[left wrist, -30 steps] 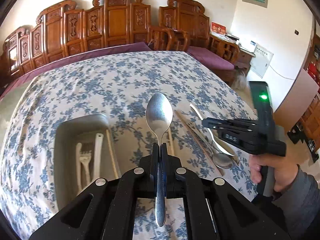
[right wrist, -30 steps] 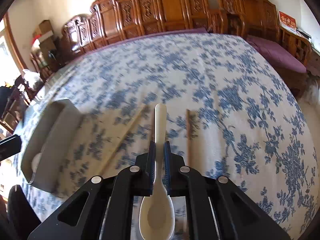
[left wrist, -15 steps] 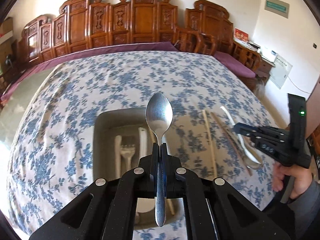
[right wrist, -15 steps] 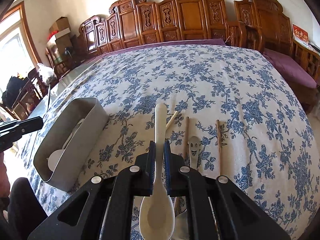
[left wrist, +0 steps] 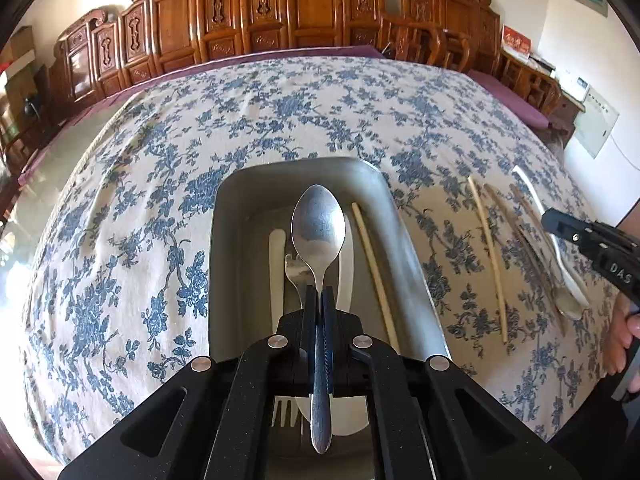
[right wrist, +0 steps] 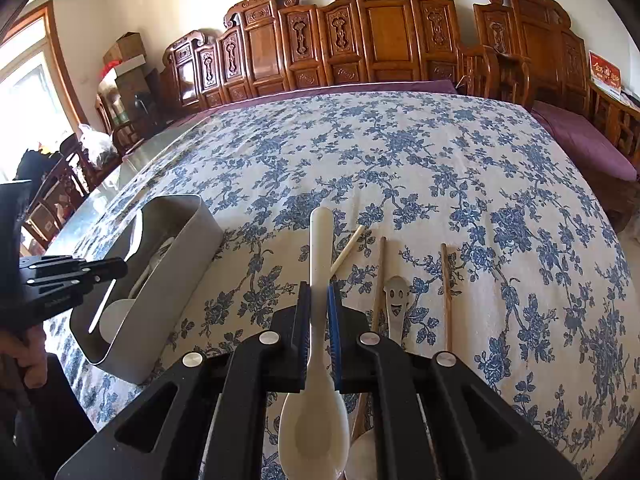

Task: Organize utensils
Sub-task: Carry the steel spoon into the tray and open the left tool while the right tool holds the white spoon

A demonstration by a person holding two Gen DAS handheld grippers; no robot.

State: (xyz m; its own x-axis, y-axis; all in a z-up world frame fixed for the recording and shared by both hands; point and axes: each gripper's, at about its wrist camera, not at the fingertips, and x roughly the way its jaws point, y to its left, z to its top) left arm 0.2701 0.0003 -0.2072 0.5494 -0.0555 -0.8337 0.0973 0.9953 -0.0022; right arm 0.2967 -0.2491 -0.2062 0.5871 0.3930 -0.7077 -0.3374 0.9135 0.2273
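My left gripper (left wrist: pixel 319 294) is shut on the neck of a metal spoon (left wrist: pixel 318 228), bowl pointing forward. It hangs over the open grey bin (left wrist: pixel 236 272). A white fork (left wrist: pixel 294 268), white utensils and a pale chopstick (left wrist: pixel 374 272) lie in the bin. My right gripper (right wrist: pixel 319 294) is shut on the handle of a white ceramic spoon (right wrist: pixel 322 248), held above the floral tablecloth to the right of the bin (right wrist: pixel 188 248). The left gripper (right wrist: pixel 116 268) shows at the left of the right wrist view, over the bin.
On the cloth beneath the right gripper lie a pale chopstick (right wrist: pixel 348 250), two brown chopsticks (right wrist: pixel 378 280) and a metal spoon with a smiley-face handle (right wrist: pixel 396 300). Carved wooden chairs (right wrist: pixel 384 40) line the table's far side. A person's hand (left wrist: pixel 620 340) grips the right tool.
The left gripper has carried the metal spoon leftward and down, from beside the bin to directly over it. The right gripper keeps its hold on the white spoon and has shifted only slightly.
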